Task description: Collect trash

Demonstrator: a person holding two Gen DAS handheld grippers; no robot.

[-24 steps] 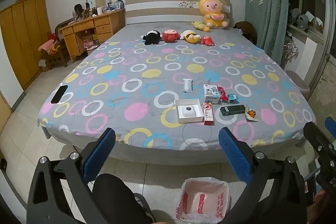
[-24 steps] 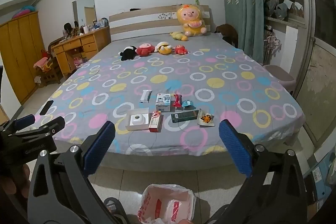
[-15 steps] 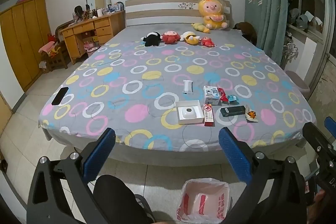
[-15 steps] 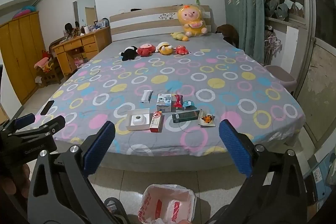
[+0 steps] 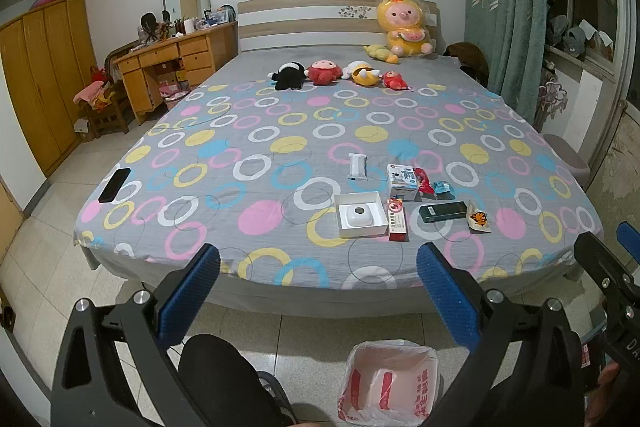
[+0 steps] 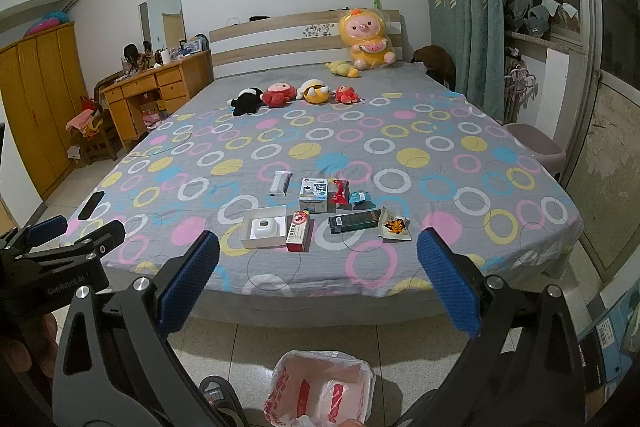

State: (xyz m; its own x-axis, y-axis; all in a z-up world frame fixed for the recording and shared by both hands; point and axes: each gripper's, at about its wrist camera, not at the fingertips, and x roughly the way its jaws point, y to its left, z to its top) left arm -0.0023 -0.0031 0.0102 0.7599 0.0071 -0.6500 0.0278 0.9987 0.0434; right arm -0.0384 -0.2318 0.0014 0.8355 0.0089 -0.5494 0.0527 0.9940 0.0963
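Trash lies near the foot of the bed (image 5: 256,227): an open white box (image 5: 361,214) (image 6: 264,227), a red-and-white carton (image 5: 397,219) (image 6: 299,231), a blue-white carton (image 5: 401,181) (image 6: 315,194), a white wrapper (image 5: 357,166) (image 6: 280,183), a red wrapper (image 6: 338,191), a small blue wrapper (image 6: 359,197), a dark box (image 5: 443,211) (image 6: 354,221) and a tiger-print packet (image 5: 479,217) (image 6: 394,225). A bin with a red-and-white bag (image 5: 389,383) (image 6: 320,389) stands on the floor below. My left gripper (image 5: 318,293) and right gripper (image 6: 318,287) are open and empty, short of the bed.
A black phone (image 5: 115,185) lies at the bed's left edge. Plush toys (image 5: 322,71) sit far up the bed. A wooden desk (image 5: 172,67) and wardrobe (image 5: 36,83) stand on the left, curtains (image 5: 504,11) and a stool (image 6: 536,151) on the right. My shoe (image 5: 224,379) is beside the bin.
Both views have drifted slightly; the bed and bin sit a little lower in frame. Both grippers stay open and nothing has been picked up.
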